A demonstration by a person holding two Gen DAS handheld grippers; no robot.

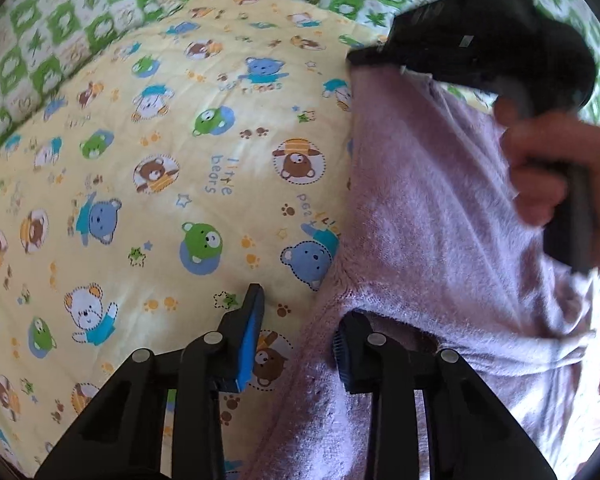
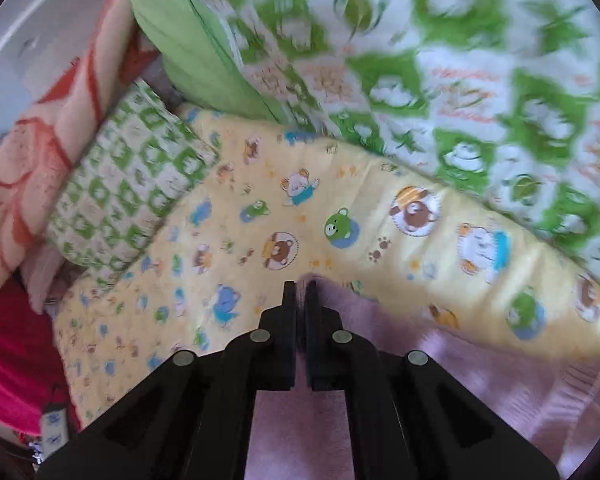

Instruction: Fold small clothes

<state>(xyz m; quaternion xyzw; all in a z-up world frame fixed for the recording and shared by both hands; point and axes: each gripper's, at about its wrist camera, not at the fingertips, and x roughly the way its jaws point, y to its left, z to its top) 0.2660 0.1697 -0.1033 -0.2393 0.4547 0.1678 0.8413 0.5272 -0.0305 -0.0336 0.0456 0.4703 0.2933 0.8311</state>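
A small fuzzy lilac garment (image 1: 428,216) hangs lifted above the yellow bear-print sheet (image 1: 140,184). My left gripper (image 1: 296,332) is open, its fingers apart at the garment's lower left edge; the cloth drapes over the right finger (image 1: 350,354), and the blue-padded left finger (image 1: 248,340) is over the sheet. In the left wrist view my right gripper (image 1: 370,58), held by a hand, pinches the garment's top corner. In the right wrist view my right gripper (image 2: 300,292) is shut on the lilac garment (image 2: 440,364), whose edge shows between the tips.
A green-and-white patterned quilt (image 2: 480,80) lies behind the sheet (image 2: 300,216). A matching pillow (image 2: 128,196), an orange-patterned blanket (image 2: 40,160) and a red cloth (image 2: 8,364) lie at the left. A green pillow (image 2: 188,48) sits at the back.
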